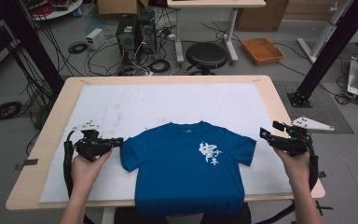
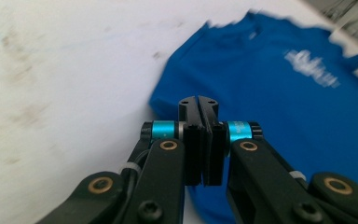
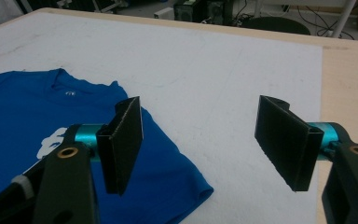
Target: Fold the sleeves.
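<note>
A blue T-shirt (image 1: 182, 172) with a white print lies flat, front up, on the white sheet (image 1: 168, 102); its hem hangs over the near table edge. My left gripper (image 1: 117, 141) is at the tip of the shirt's left sleeve. In the left gripper view the left gripper (image 2: 198, 103) has its jaws pressed together with no cloth seen between them, and the shirt (image 2: 284, 107) lies just beyond. My right gripper (image 1: 265, 133) hovers beside the right sleeve. In the right gripper view the right gripper (image 3: 200, 140) stands wide open, its left pad above the sleeve end of the shirt (image 3: 28, 107).
The wooden table (image 1: 32, 182) shows around the sheet. On the floor behind it are a black stool (image 1: 206, 55), computer towers (image 1: 135, 30), loose cables and an orange tray (image 1: 262, 50). Black frame posts rise at both sides.
</note>
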Demonstrator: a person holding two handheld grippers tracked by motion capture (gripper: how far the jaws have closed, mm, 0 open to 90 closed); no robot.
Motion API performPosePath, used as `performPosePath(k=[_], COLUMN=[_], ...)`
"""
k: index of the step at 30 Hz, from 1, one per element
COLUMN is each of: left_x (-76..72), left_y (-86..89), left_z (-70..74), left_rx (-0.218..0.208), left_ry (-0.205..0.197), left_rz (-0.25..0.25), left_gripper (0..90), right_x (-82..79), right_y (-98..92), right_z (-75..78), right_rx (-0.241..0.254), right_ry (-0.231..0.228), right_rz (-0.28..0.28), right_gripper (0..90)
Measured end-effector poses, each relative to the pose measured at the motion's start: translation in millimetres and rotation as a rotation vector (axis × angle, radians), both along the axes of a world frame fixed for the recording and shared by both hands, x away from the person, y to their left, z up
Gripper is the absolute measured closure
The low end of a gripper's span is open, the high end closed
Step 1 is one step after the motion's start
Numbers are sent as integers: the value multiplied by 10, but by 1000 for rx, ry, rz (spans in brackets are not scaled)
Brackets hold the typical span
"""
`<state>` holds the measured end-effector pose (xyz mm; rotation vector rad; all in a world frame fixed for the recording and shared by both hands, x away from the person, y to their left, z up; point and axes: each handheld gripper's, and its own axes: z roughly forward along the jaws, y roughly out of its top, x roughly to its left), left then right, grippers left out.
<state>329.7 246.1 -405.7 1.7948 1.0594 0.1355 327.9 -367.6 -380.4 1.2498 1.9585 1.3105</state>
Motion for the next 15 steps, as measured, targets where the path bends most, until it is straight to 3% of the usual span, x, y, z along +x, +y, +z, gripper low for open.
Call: performPosePath(k=[3, 7, 13, 15], left_x=[-18, 12, 105, 156], left_y=[-182, -474, -954, -1100], left_z=[108, 175, 154, 108], left_rx=[-41, -101, -139, -122], left_ry=[-19, -12, 29, 37], left_rz=[-35, -80, -118, -118], left_gripper=[886, 886, 885, 885], right_x=[-11, -16, -24, -24], right_y=[-12, -13, -31, -34], right_z=[26, 39, 45, 44], right_rx=[7, 9, 10, 10], right_ry=[-5, -10, -10, -11], right_rz=[-2, -1, -5, -6], right_gripper=[319, 318, 318, 318])
